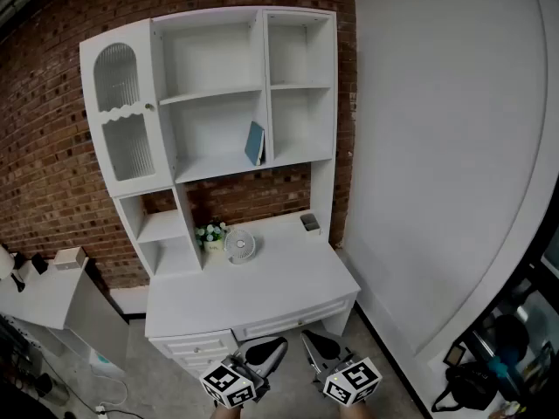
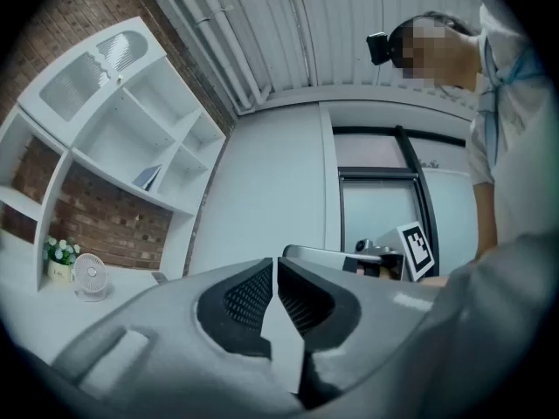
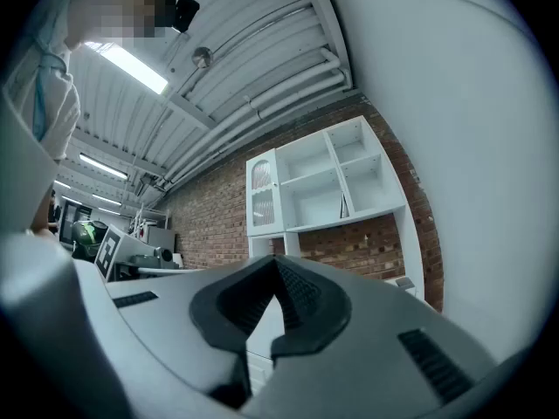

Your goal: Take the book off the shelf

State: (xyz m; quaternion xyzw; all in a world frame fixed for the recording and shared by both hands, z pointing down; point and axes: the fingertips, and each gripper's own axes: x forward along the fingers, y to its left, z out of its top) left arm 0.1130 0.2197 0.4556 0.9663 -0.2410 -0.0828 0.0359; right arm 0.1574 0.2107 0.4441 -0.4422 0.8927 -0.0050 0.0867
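— How do the jaws stand?

— The left gripper (image 2: 276, 262) has its ribbed pads pressed together at the tips, with nothing between them. The right gripper (image 3: 276, 260) is the same: tips meeting, empty.

— And the book?

— The book (image 1: 254, 143) is thin with a blue cover. It stands tilted on the lower shelf board (image 1: 210, 166) of the white hutch's wide middle bay, its top leaning against the divider on the right.

— Is either gripper near it?

— No. Both are held low in front of the desk (image 1: 279, 278), well apart from the book. A small fan (image 1: 239, 244) and a flower pot (image 1: 212, 234) sit on the desktop below that bay.
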